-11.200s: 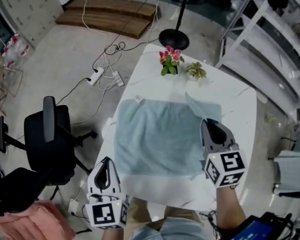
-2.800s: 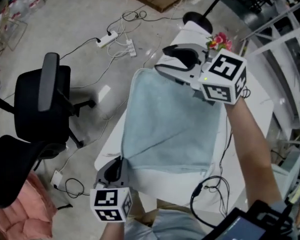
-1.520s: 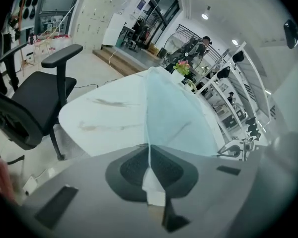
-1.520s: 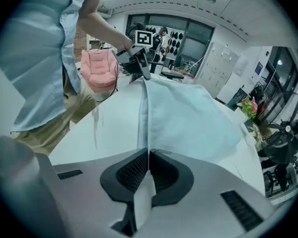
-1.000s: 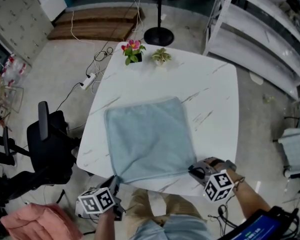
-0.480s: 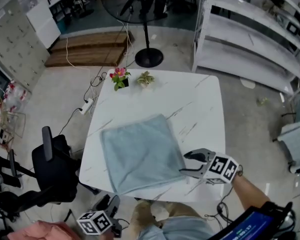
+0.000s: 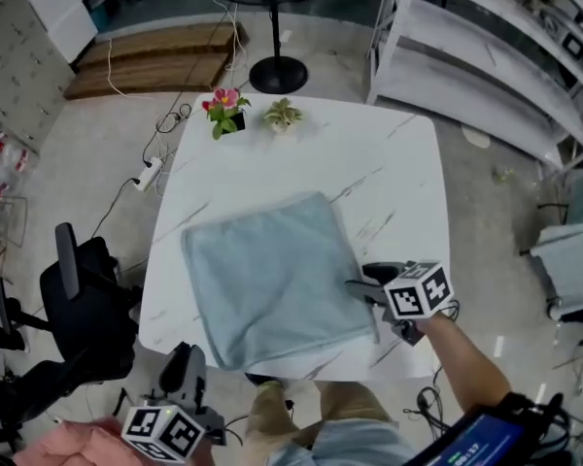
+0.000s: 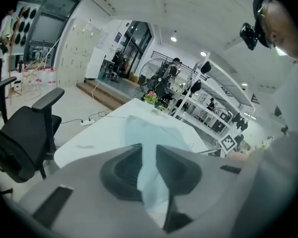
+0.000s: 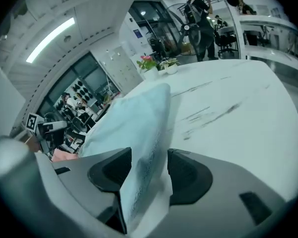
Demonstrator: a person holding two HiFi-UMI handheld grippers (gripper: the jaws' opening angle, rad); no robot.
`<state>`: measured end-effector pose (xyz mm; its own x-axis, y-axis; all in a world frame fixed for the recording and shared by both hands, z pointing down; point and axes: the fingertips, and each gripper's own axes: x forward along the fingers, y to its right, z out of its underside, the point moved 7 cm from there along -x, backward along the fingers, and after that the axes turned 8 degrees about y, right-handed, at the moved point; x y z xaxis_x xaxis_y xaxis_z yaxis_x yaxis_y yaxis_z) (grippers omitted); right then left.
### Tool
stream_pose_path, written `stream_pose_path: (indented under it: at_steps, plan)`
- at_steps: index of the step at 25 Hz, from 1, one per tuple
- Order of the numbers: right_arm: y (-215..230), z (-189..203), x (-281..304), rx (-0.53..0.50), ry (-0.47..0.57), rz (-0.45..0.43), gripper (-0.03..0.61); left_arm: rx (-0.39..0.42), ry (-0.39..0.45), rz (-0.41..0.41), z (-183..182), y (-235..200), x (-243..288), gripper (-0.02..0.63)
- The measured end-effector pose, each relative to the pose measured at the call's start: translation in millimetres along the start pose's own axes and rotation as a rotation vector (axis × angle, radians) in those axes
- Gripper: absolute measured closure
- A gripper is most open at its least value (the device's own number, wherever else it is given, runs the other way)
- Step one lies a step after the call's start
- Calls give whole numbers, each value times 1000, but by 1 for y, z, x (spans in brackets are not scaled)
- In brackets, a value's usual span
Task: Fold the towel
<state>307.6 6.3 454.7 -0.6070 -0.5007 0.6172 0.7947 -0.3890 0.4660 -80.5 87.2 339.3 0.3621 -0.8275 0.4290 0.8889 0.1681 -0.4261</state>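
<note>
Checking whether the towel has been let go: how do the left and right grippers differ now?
The left gripper hangs off the table's near edge, beside the towel's corner; the right gripper is over the towel's near right edge. The left gripper's jaws opened, then just closed partway, with towel showing in their gap; the right gripper's have just opened wide around the towel's edge. Neither pinches it.

The towel [image 7: 272,275] is soft, matt, pale-blue cloth with a fine nap. The table [image 7: 389,163] top is smooth and white, with grey marble-like veins and a slight sheen. Beyond the table lie brown wooden boards [image 7: 146,61], dull-finished.
</note>
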Motion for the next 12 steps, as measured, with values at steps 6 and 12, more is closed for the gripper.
stream_pose_path:
  at_steps: [6, 12]
  plan:
    - [-4, -4, 14, 149, 16, 48, 528, -4, 31, 81, -8, -19, 8, 606]
    - [-36, -26, -3, 165, 144, 39, 540, -7, 18, 98, -12, -47, -8, 606]
